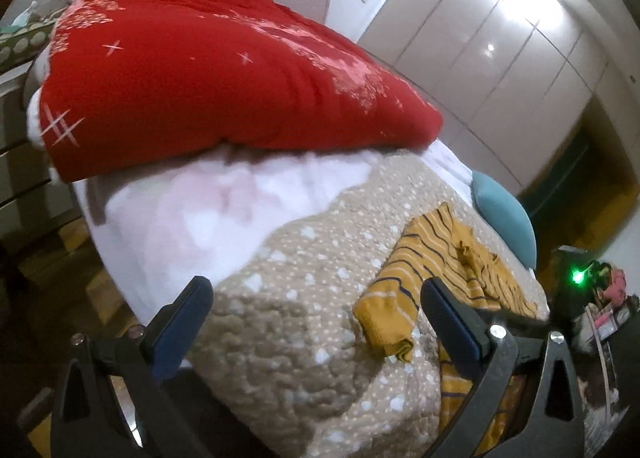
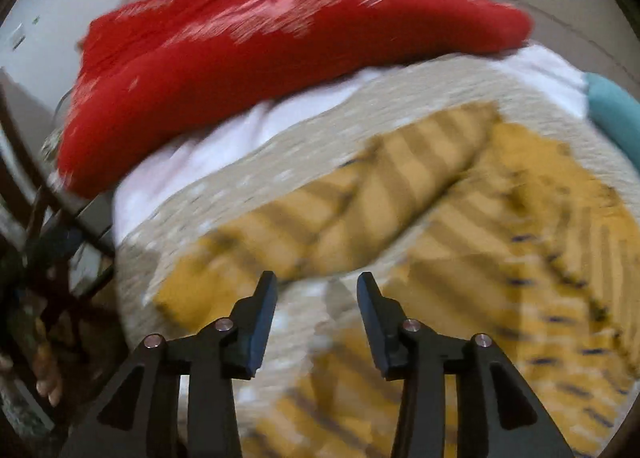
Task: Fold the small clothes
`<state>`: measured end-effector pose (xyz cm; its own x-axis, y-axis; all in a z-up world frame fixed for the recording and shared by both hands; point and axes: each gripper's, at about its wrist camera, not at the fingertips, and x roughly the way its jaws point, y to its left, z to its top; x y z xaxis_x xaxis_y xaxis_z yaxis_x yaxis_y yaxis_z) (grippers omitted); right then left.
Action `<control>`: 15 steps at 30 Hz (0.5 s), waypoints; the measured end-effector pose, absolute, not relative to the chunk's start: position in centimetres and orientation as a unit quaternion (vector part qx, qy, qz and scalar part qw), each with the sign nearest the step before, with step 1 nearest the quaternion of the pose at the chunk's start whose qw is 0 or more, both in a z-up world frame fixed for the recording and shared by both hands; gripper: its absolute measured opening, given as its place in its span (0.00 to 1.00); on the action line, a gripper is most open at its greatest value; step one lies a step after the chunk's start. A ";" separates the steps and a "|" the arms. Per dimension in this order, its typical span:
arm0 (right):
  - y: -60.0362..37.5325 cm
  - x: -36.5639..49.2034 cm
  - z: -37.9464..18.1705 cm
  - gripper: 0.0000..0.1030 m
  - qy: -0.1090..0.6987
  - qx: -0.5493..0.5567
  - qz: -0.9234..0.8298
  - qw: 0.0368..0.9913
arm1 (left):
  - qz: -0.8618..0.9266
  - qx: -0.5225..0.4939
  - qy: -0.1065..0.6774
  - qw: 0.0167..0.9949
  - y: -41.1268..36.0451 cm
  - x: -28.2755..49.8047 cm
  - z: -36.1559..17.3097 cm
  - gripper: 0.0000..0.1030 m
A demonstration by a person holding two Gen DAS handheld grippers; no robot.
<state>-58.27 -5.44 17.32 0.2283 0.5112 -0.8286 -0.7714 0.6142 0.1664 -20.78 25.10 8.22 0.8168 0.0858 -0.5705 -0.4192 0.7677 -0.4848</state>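
Note:
A small mustard-yellow garment with dark and white stripes (image 1: pixel 448 262) lies spread on a beige spotted blanket (image 1: pixel 304 298) on the bed. One sleeve with a plain cuff (image 1: pixel 384 322) points toward me. My left gripper (image 1: pixel 318 290) is open and empty, above the blanket just left of that cuff. In the right wrist view the garment (image 2: pixel 400 194) is blurred by motion. My right gripper (image 2: pixel 317 282) is open and empty, hovering over the gap between the sleeve and the garment's body.
A big red quilt (image 1: pixel 200 70) is piled at the head of the bed on a white sheet (image 1: pixel 192 218). A teal pillow (image 1: pixel 504 214) sits at the bed's far right edge. White wardrobe doors (image 1: pixel 500 38) stand beyond. Clutter lies on the floor at right (image 1: pixel 600 298).

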 end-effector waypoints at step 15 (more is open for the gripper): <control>-4.6 -56.7 19.3 0.04 0.465 -0.058 0.406 0.784 | 0.125 -0.289 0.285 0.905 23.4 -19.9 8.7 1.00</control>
